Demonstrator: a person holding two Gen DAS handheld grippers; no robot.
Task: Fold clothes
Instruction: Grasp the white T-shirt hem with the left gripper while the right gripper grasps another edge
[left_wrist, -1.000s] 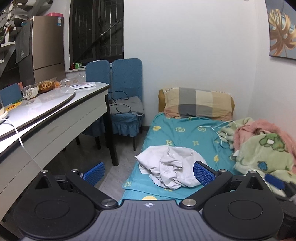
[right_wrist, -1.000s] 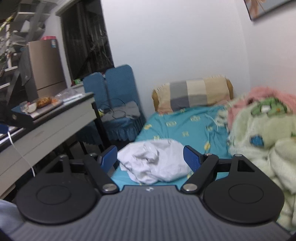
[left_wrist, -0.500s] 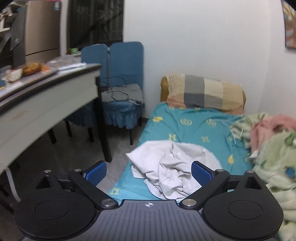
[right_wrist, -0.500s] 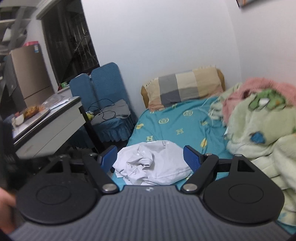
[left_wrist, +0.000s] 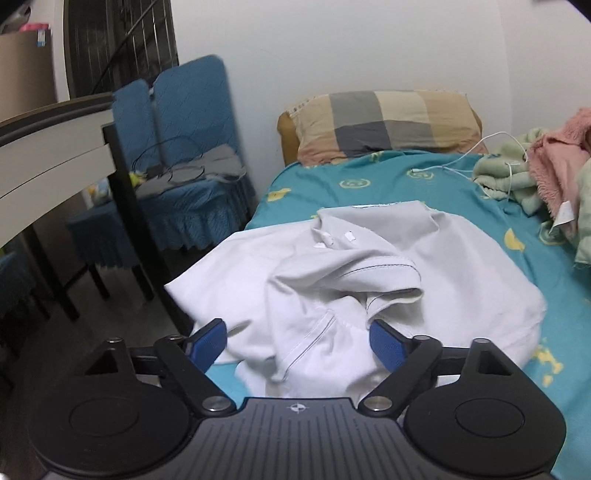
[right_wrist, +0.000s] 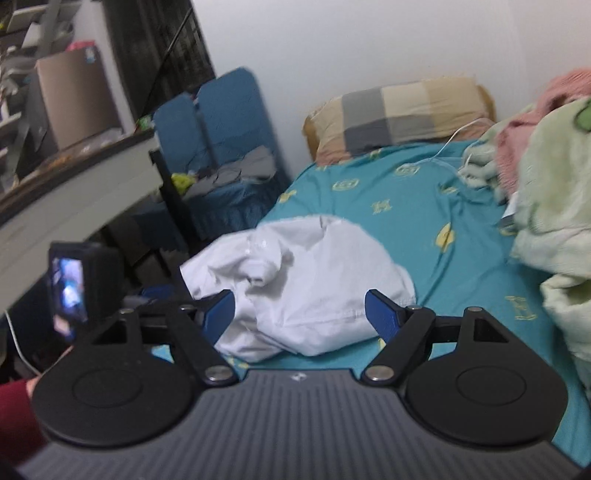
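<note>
A crumpled white shirt (left_wrist: 354, 280) lies in a heap on the near end of the teal bedsheet (left_wrist: 424, 184); it also shows in the right wrist view (right_wrist: 306, 280). My left gripper (left_wrist: 297, 341) is open, its blue pads either side of the shirt's near edge, close above it. My right gripper (right_wrist: 299, 312) is open and empty, just short of the shirt's near side. The left gripper's camera body (right_wrist: 79, 284) shows at the left of the right wrist view.
A checked pillow (left_wrist: 384, 125) lies at the head of the bed. Green and pink blankets (right_wrist: 546, 192) are piled along the right side, with a white cable (left_wrist: 491, 158). A table (left_wrist: 48, 147) and blue chairs (left_wrist: 184, 155) stand to the left.
Both grippers have dropped and moved forward toward the white shirt, which now looks much larger. Both stayed open.
</note>
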